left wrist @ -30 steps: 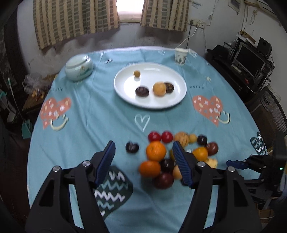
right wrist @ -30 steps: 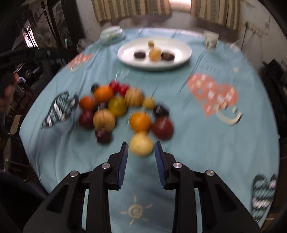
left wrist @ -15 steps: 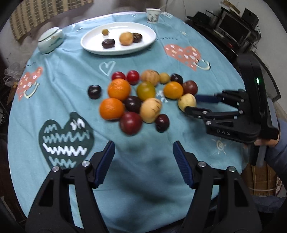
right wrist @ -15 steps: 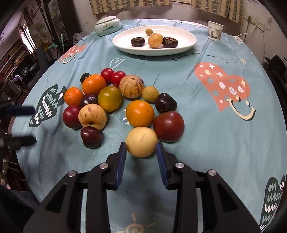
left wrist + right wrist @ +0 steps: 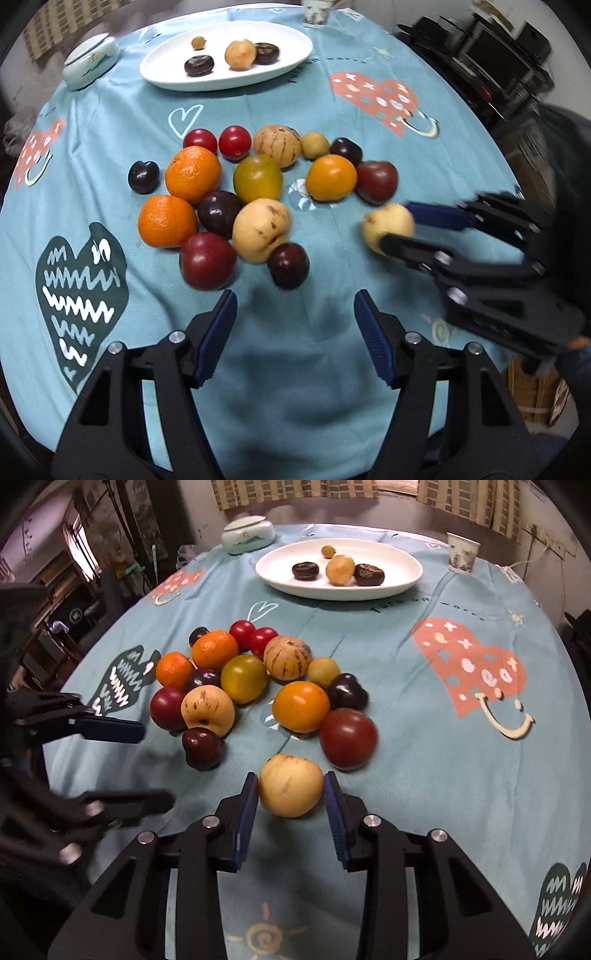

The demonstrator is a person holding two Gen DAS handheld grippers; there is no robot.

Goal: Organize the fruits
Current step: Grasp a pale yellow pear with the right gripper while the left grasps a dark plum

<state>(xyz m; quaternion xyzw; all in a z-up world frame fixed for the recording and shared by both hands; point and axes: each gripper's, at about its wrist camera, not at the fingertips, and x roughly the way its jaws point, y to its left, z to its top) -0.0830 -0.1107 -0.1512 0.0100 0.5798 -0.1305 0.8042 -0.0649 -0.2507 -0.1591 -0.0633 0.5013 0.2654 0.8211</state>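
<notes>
Our right gripper [image 5: 291,799] is closing on the pale fruit [image 5: 290,785], at six o'clock of the pile [image 5: 258,686]. Both pads look to touch its sides, so we count it gripped. Our left gripper [image 5: 295,332] is closing too, but with nothing between the jaws; it hangs over bare cloth [image 5: 295,369] just below the dark plum [image 5: 288,264].

The plate [image 5: 402,579] lies at twelve o'clock, well apart from the pile, and already carries four small fruits.

Risks as we judge them:
- The fruit is round and smooth. Held low on its curve, it could squirt out forward into the red tomato [image 5: 348,737] at one o'clock and scatter the pile.
- A hard squeeze might bruise it.
- Our two grippers are near each other, so a sideways swing could knock them together.
</notes>
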